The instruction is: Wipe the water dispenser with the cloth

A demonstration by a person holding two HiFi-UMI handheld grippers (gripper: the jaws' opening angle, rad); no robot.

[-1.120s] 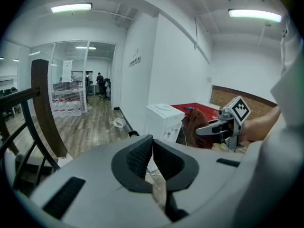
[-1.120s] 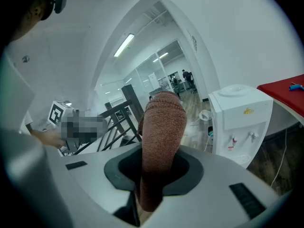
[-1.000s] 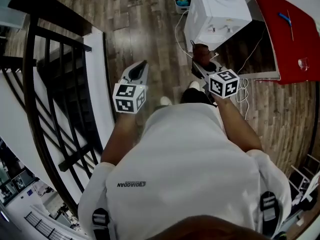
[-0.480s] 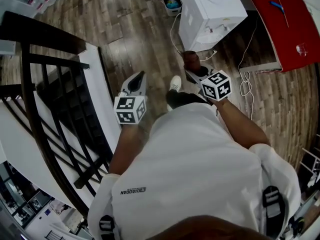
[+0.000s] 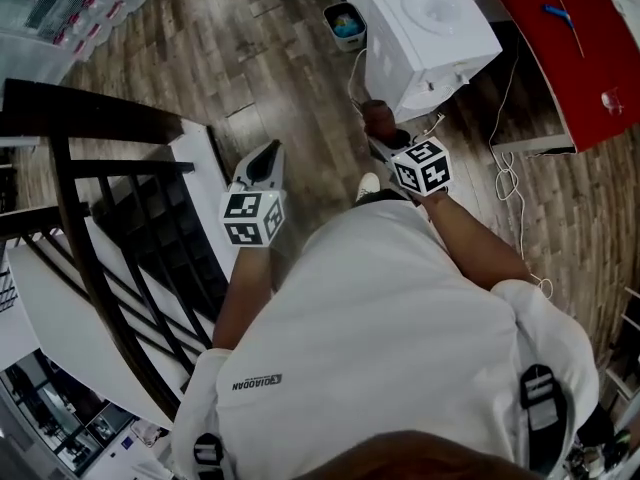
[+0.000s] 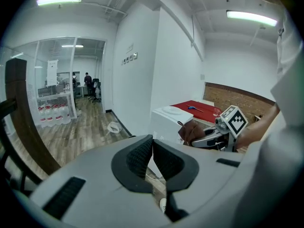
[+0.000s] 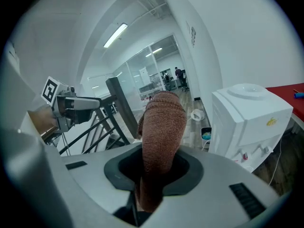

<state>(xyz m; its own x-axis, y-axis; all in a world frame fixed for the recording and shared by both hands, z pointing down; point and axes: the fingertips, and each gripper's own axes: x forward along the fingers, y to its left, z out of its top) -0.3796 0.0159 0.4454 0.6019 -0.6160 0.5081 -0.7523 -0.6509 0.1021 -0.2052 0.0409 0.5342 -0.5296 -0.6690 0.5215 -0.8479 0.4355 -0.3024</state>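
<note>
The white water dispenser stands on the wood floor ahead and to the right, beside a red table. A brown cloth is pinched in my right gripper, a short way in front of the dispenser's tap side and not touching it. The right gripper view has the cloth sticking up out of my right gripper, with the dispenser to its right. My left gripper is held out to the left, jaws together and empty. In its own view the left gripper points towards the dispenser.
A black stair railing and a stairwell lie close on the left. A small bin sits left of the dispenser. The red table is at the right, with cables trailing on the floor beneath its edge.
The person has stepped forward, so both grippers are nearer the dispenser. The right gripper still holds the cloth, and the left stays shut.
</note>
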